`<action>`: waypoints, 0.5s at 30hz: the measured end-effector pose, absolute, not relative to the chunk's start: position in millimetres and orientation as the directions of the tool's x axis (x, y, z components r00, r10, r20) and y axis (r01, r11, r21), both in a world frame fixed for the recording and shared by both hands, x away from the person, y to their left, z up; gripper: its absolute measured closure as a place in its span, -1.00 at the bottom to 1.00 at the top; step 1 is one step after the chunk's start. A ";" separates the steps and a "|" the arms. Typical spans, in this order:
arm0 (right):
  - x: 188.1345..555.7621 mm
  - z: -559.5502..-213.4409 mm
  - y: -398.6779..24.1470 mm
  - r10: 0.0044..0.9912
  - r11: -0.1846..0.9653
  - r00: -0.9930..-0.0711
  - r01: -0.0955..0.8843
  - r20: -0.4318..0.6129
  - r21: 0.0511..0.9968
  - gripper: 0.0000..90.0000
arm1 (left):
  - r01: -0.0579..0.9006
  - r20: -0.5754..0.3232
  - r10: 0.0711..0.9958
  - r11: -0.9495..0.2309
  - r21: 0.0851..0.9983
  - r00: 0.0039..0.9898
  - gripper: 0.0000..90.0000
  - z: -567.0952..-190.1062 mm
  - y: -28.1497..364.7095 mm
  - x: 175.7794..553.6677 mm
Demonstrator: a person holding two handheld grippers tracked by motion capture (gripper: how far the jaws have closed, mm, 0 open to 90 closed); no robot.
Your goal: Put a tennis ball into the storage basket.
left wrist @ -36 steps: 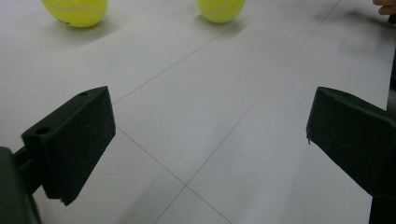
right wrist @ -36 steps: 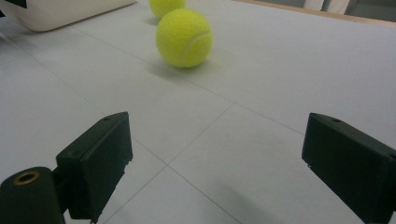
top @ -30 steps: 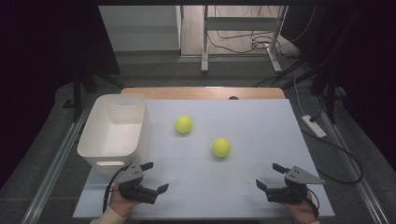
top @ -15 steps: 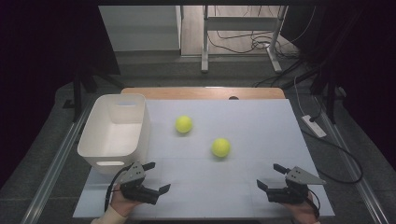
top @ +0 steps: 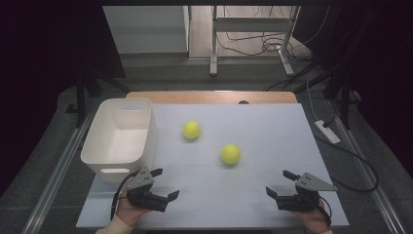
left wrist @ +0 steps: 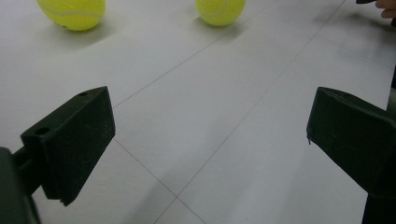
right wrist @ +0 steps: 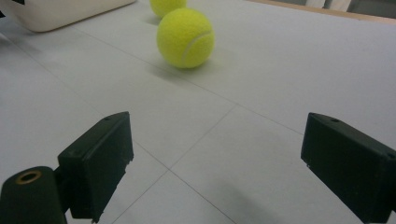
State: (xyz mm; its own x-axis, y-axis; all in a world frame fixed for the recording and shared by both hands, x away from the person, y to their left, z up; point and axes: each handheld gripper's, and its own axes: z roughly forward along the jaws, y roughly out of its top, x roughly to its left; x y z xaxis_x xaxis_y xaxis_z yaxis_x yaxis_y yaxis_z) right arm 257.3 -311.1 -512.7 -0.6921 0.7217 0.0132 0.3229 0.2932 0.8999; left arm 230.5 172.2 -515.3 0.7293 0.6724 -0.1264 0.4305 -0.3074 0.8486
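Note:
Two yellow tennis balls lie on the white table, one farther back [top: 192,129] and one nearer and to its right [top: 230,154]. My left gripper [top: 166,183] is held low at the front left, open, with nothing between its jaws. In the left gripper view [left wrist: 210,133] both balls sit far ahead, the far ball [left wrist: 72,13] at left and the near ball [left wrist: 220,10] at right. At the front right my right gripper [top: 277,182] is open and empty. Along its jaws [right wrist: 215,158] the near ball [right wrist: 186,37] lies ahead, the far ball [right wrist: 168,5] behind it.
A white plastic bin [top: 148,141] stands empty at the table's left side, just behind my left gripper; its corner [right wrist: 60,11] shows in the right gripper view. The table's wooden back edge [top: 214,96] borders the white surface. Cables and a power strip [top: 327,131] lie on the floor at the right.

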 end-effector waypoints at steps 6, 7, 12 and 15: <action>257.3 -512.1 -311.5 0.722 0.291 -0.692 0.323 0.015 0.900 -0.79 | 0.449 -0.137 0.677 -0.310 0.838 0.723 -0.96 -510.3 167.6 234.3; 257.4 -512.1 -311.4 0.722 0.288 -0.692 0.323 0.018 0.902 -0.79 | 0.452 -0.138 0.678 -0.311 0.836 0.722 -0.96 -509.4 166.8 234.9; 259.8 -512.1 -310.3 0.720 0.286 -0.693 0.327 0.023 0.901 -0.78 | 0.466 -0.144 0.688 -0.309 0.829 0.711 -0.96 -507.6 164.5 238.0; 260.8 -511.8 -309.0 0.721 0.276 -0.692 0.329 0.031 0.903 -0.78 | 0.472 -0.149 0.691 -0.304 0.828 0.707 -0.96 -506.8 164.5 239.8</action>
